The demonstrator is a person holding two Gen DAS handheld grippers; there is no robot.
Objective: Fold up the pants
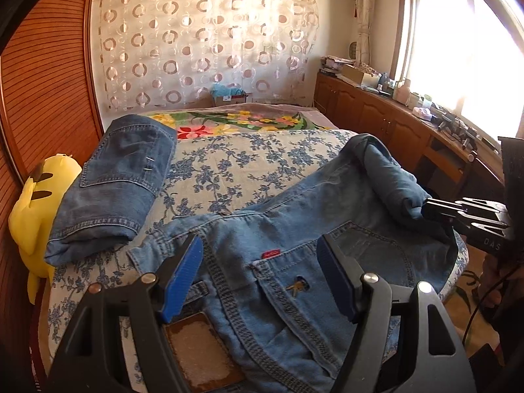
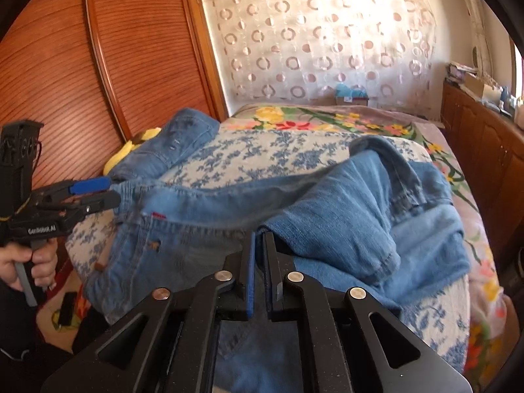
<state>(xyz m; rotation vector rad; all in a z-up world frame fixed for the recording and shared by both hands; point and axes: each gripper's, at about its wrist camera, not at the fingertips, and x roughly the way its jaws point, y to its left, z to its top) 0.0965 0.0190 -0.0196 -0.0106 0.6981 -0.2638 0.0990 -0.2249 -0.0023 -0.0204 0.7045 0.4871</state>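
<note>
Light blue jeans (image 1: 294,196) lie across the floral bed sheet (image 1: 222,170), waistband and back pockets nearest me. My left gripper (image 1: 260,245) hovers open over the waistband, its blue pads (image 1: 186,271) wide apart with nothing between them. In the right wrist view the left gripper (image 2: 98,193) shows from the side at the waistband's left end. One pant leg (image 2: 360,203) is doubled back over the seat. My right gripper (image 2: 261,237) has only a narrow slit between its pads, and the folded leg's edge sits pinched at their tips. The left wrist view shows the right gripper (image 1: 425,208) against that bunched leg (image 1: 386,177).
A darker folded pair of jeans (image 1: 114,180) rests at the bed's left edge beside a yellow plush toy (image 1: 29,209). A wooden wardrobe door (image 1: 42,82) runs along the left. Low wooden cabinets (image 1: 376,111) with a cluttered top stand under the window on the right. A hand (image 2: 29,262) grips the left tool's handle.
</note>
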